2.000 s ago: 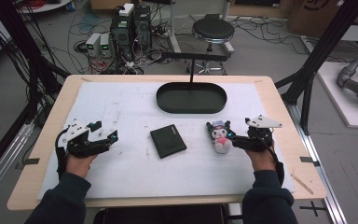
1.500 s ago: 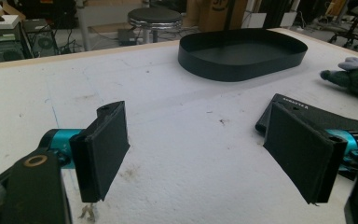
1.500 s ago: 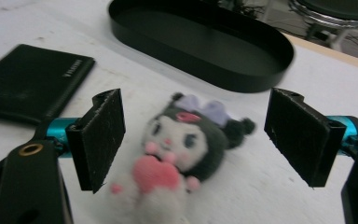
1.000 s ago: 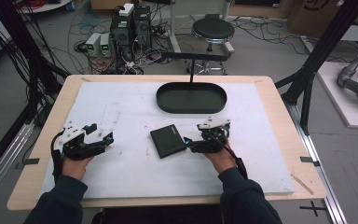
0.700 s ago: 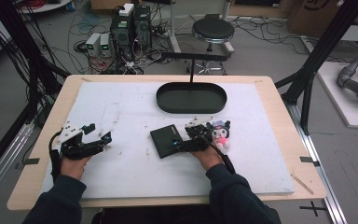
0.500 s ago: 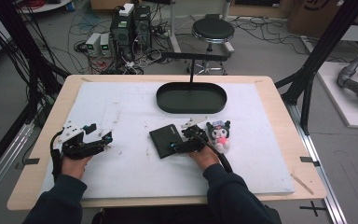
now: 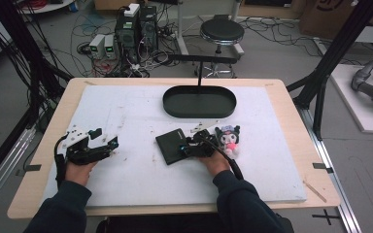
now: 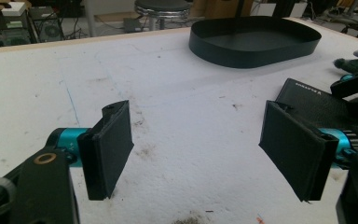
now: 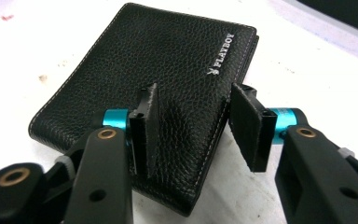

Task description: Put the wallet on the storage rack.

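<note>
the black leather wallet (image 7: 172, 145) lies flat near the middle of the white table mat (image 7: 126, 116), closed, with a "playboy" stamp near one edge in the right gripper view. the right gripper (image 9: 193, 119) is at the wallet's right edge: one jaw rests over the leather, the other sits just off the stitched edge, and the jaws stand partly open with that edge between them, not yet pinched. just right of the wallet, beside the right hand (image 7: 213, 162), sits a small plush doll (image 7: 228, 138) with a dark hood and pink front. beyond the wallet, toward the far side of the mat, is an empty black oval tray (image 7: 199, 102). well left of the wallet, the left gripper (image 7: 108, 144) rests low on the mat with its jaws spread wide and nothing between them.
</note>
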Motion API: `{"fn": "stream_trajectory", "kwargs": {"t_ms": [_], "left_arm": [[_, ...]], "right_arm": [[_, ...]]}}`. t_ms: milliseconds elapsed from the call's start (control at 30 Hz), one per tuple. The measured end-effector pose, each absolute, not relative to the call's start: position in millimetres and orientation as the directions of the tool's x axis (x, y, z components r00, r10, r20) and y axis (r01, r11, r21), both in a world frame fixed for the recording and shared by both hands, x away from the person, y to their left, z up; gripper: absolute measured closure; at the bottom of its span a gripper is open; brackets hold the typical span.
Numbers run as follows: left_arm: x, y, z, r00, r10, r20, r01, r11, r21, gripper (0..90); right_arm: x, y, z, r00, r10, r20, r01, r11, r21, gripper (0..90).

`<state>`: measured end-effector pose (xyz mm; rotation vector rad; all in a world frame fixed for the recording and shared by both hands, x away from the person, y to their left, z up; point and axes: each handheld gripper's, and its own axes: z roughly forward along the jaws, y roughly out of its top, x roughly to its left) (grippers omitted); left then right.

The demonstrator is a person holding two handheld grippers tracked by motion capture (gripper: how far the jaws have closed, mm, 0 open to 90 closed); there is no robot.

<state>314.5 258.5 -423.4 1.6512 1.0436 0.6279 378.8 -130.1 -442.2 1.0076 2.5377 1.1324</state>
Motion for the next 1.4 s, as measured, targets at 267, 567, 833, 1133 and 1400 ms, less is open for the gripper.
{"fn": "stream_trajectory", "kwargs": {"t_ms": [267, 567, 833, 1133, 1400], "left_arm": [[315, 257, -424, 0.486, 0.87, -0.087, 0.331, -0.09, 0.939, 25.0], [315, 259, -424, 0.482, 0.872, -0.086, 0.331, -0.09, 0.939, 25.2], [315, 259, -424, 0.481, 0.872, -0.091, 0.335, -0.087, 0.938, 25.2], [316, 259, -425, 0.479, 0.873, -0.09, 0.34, -0.09, 0.936, 25.2], [316, 257, -425, 0.483, 0.871, -0.087, 0.343, -0.097, 0.934, 25.4]], "right_arm": [[378, -134, -438, -0.739, 0.67, 0.061, 0.491, 0.476, 0.73, 82.6], [377, -143, -427, -0.741, 0.666, 0.09, 0.48, 0.431, 0.764, 90.0], [379, -155, -420, -0.722, 0.668, 0.183, 0.52, 0.348, 0.78, 77.4], [382, -129, -447, -0.727, 0.656, 0.2, 0.575, 0.423, 0.701, 48.5], [383, -133, -443, -0.726, 0.667, 0.168, 0.558, 0.428, 0.712, 72.3]]}}
